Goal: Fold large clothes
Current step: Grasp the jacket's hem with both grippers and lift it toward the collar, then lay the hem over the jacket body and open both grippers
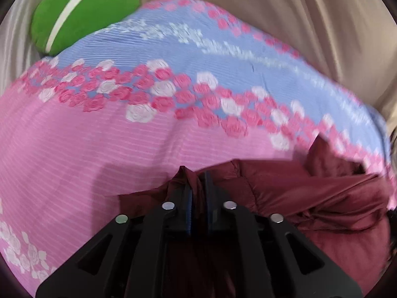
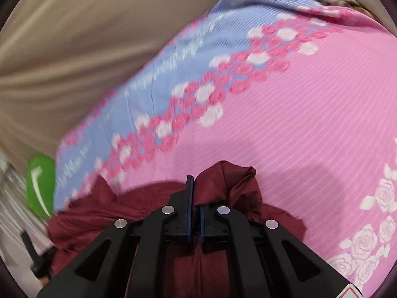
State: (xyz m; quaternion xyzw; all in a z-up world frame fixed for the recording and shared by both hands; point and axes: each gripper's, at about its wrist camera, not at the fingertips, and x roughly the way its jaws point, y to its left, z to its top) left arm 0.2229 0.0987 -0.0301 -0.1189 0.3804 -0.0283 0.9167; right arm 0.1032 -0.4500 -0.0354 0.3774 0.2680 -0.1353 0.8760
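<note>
The maroon garment (image 1: 310,193) lies bunched on the pink-and-blue floral bedspread (image 1: 86,136). The left hand-held gripper (image 1: 197,181) and the right hand-held gripper (image 2: 196,188) each pinch a fold of it, jaws narrow.

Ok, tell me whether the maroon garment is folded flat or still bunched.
Still bunched: the maroon garment lies in crumpled ridges on the pink bedspread, with its cloth gathered between both hand-held grippers' jaws.

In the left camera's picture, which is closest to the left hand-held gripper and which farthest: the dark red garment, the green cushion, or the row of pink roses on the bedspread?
1. Dark red garment: between the left hand-held gripper's fingers.
2. Row of pink roses: across the middle, beyond the garment.
3. Green cushion: top left, at the bed's far edge.
</note>
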